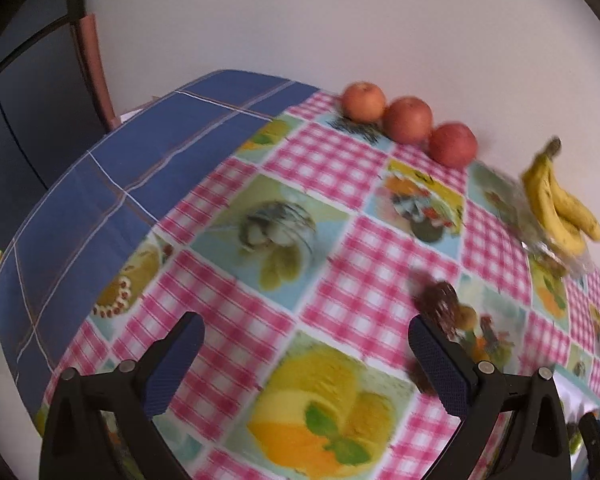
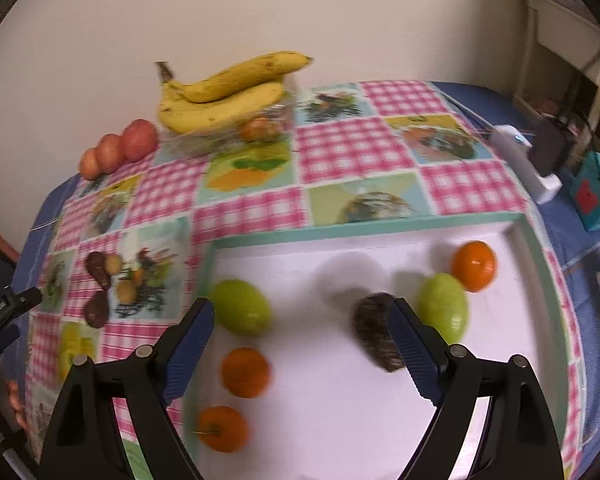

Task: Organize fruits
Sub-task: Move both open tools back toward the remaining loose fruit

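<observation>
While both grippers gape wide, right gripper [image 2: 302, 320] hovers over tray [image 2: 364, 227]; left gripper [image 1: 306, 334] over tablecloth [image 1: 340, 160]; bananas [image 2: 224, 96] beyond tray.

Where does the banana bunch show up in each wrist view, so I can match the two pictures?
Left wrist view: the banana bunch is at the right edge, against the wall, stem pointing up.
Right wrist view: the banana bunch is top centre-left, by the wall, stem to the left.
Shared landmark: the row of three apples along the wall, left of the bananas in both views.
</observation>
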`<state>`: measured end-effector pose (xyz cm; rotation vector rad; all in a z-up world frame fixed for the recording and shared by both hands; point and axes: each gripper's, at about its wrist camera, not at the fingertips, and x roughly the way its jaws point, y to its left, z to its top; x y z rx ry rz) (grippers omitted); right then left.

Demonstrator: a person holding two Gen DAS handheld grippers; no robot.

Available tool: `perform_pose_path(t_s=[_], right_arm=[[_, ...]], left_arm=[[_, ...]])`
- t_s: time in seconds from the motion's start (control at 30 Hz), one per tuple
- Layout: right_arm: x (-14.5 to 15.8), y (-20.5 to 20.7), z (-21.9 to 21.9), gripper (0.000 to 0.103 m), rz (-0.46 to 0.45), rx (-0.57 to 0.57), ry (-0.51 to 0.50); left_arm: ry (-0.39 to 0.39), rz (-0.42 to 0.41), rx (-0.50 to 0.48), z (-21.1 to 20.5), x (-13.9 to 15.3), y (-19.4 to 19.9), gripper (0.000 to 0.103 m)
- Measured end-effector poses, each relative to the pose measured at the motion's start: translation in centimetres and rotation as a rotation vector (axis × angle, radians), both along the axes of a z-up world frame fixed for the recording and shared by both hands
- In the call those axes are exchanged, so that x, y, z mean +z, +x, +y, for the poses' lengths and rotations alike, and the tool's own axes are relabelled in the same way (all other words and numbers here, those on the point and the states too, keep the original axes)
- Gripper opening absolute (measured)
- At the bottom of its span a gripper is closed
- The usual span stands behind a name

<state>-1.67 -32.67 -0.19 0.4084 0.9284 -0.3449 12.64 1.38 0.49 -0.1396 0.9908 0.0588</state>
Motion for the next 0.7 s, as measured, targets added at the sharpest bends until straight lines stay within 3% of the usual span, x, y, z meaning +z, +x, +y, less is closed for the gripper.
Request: perform_pose_path(t_s=[0.2, 0.37, 0.57, 0.67, 0.7], right_arm=[[1.4, 2.2, 3.7, 0.088, -0.041, 0.093, -0.044], [1.6, 4.2, 5.9, 0.088, -0.062, 0.131, -0.009], [0.9, 6.4, 8.1, 0.088, -0.053, 0.167, 0.024], [0.3, 7.3, 8.7, 0.082, -0.039, 0.177, 0.034], [0.1, 7.6, 8.9, 0.072, -0.035, 0.180, 0.038]], left_arm=[[-0.041, -0.051, -0.005, 2.1, -0.3, 1.1, 0.103], [-0.114, -0.017, -0.052, 2.6, -0.9, 2.3, 0.103], [-0.115, 0.006, -0.069, 1.7, -1.7, 3.6, 0.103], [-0.097, 0.010, -0.048, 1.5, -2.2, 4.0, 0.103], [-0.100, 0.015, -0.043, 1.4, -2.4, 4.2, 0.102]])
